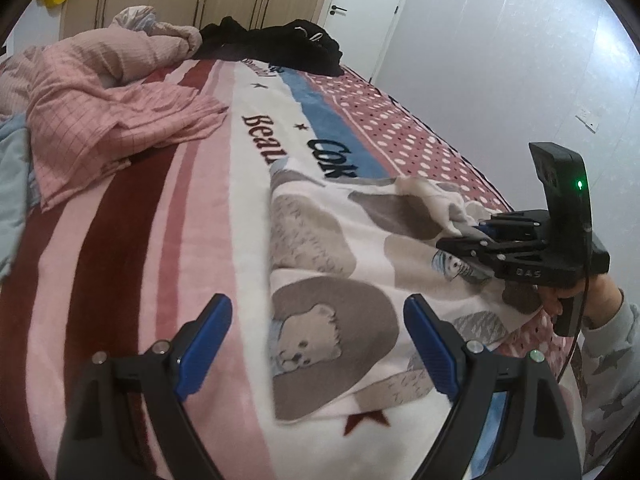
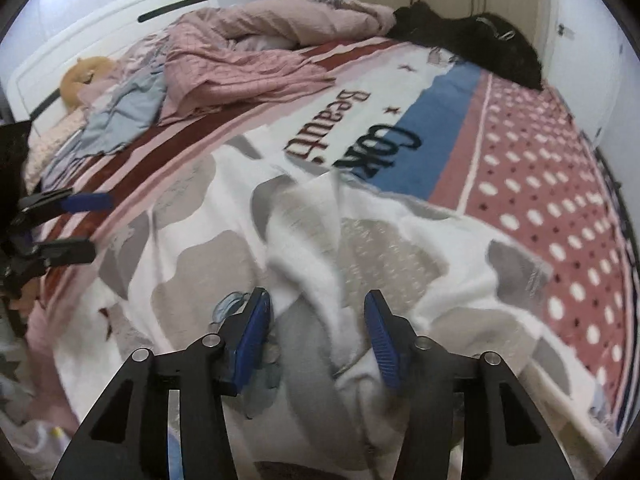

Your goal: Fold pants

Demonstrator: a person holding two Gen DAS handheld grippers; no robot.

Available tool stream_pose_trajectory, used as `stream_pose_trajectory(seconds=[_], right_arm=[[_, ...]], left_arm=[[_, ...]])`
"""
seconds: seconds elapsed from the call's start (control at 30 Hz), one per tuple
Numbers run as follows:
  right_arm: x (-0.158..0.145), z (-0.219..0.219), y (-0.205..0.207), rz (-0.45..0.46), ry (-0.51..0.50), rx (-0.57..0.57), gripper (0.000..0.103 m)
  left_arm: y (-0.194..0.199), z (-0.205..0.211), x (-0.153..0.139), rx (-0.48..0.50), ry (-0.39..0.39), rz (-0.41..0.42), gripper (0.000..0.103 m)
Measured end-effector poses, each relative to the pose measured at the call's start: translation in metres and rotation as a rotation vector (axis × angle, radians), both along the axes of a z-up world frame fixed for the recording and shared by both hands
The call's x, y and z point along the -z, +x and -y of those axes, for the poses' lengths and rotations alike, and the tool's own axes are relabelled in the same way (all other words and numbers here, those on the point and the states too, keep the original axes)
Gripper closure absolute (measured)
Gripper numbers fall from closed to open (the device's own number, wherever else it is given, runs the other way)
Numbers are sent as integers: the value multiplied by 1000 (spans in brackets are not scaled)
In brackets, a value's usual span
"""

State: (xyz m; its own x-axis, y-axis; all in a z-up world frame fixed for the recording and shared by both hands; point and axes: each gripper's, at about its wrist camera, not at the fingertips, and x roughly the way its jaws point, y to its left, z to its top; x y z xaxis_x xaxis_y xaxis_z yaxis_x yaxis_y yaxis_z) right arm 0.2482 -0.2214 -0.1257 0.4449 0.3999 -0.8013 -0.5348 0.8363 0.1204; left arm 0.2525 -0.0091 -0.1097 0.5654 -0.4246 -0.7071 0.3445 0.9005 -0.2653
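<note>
The pants (image 1: 332, 264) are white fleece with grey patches and bear prints, lying on the bed's striped blanket (image 1: 132, 240). My left gripper (image 1: 318, 344) is open and empty, just above the pants' near left edge. My right gripper (image 2: 316, 336) is open, its blue pads either side of a raised bunch of the pants (image 2: 320, 248). In the left wrist view the right gripper (image 1: 460, 236) sits at the pants' right side with fabric ruffled up at its tips. In the right wrist view the left gripper (image 2: 80, 226) shows at the far left, open.
A pink checked quilt (image 1: 100, 108) is heaped at the bed's head side. A black garment (image 1: 280, 46) lies at the far edge. A grey-blue cloth (image 2: 120, 112) and an orange plush (image 2: 84, 76) lie near the white headboard (image 2: 100, 36). Wardrobe and door stand behind.
</note>
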Motion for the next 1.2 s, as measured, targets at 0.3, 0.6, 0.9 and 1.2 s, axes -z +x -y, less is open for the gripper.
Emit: stream_pose_trajectory(seconds=[0.3,0.6,0.9,1.2], right_arm=[[-37,33,-17,127,97,104,93],[-39,62,-9,181,10,274,87],[-44,100,-24,187,-51,402,79],[-50,141,-86,133,97,402,55]], left_arm=[[3,13,-1,22,8,3,18],[5,27,2,33,39,10,18],[6,31,3,40,31,6,18],[7,48,0,47,27,-5,18]])
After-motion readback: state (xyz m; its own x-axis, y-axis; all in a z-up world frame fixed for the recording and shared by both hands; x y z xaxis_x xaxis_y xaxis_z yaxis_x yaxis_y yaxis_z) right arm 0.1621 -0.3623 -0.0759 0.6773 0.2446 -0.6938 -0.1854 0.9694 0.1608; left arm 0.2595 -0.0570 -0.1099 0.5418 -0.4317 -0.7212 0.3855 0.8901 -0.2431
